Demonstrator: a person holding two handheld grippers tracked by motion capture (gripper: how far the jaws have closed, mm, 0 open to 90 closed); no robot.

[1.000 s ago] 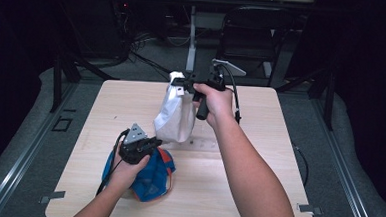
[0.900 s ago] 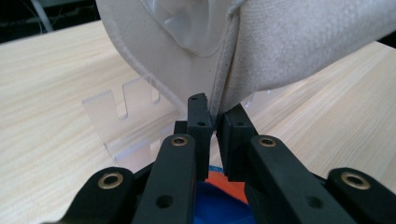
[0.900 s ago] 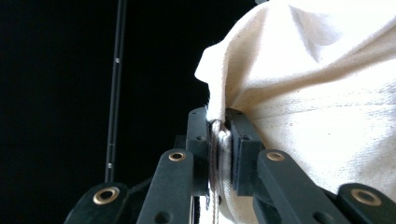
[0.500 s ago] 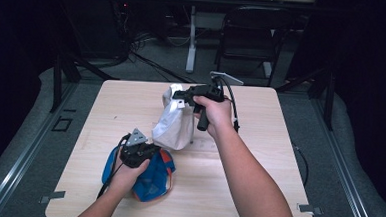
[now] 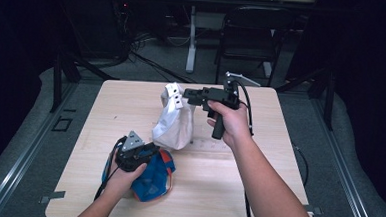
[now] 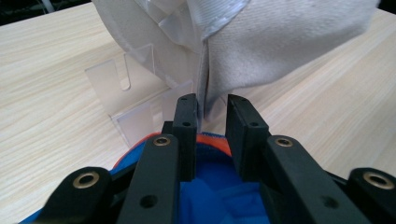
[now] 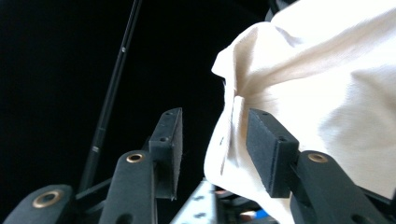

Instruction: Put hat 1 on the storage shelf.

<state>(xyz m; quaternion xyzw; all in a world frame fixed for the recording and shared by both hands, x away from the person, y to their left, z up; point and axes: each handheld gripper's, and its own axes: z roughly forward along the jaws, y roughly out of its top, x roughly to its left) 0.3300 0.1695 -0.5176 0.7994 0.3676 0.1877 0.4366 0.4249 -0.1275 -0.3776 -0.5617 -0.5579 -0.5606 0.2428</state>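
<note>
A white cloth bag (image 5: 174, 123) stands mid-table, draped over a clear plastic stand (image 6: 140, 105). My right gripper (image 5: 187, 95) is level with the bag's top and points left at it. It is open, and a fold of the white cloth (image 7: 233, 126) hangs loosely between its jaws. A blue fabric item with an orange rim (image 5: 152, 181) lies near the front left of the table. My left gripper (image 5: 146, 151) rests on top of it, open by a narrow gap. The blue fabric (image 6: 210, 186) lies under its jaws, which point at the bag's foot.
The wooden table (image 5: 257, 182) has bare surface to the right and at the back left. A black chair (image 5: 255, 36) and a stand's foot (image 5: 191, 63) are on the floor behind the table. Dark floor surrounds it.
My right gripper has come slightly toward me and turned level, with its jaws now pointing left at the bag's top. The left gripper has shifted a little right over the blue item.
</note>
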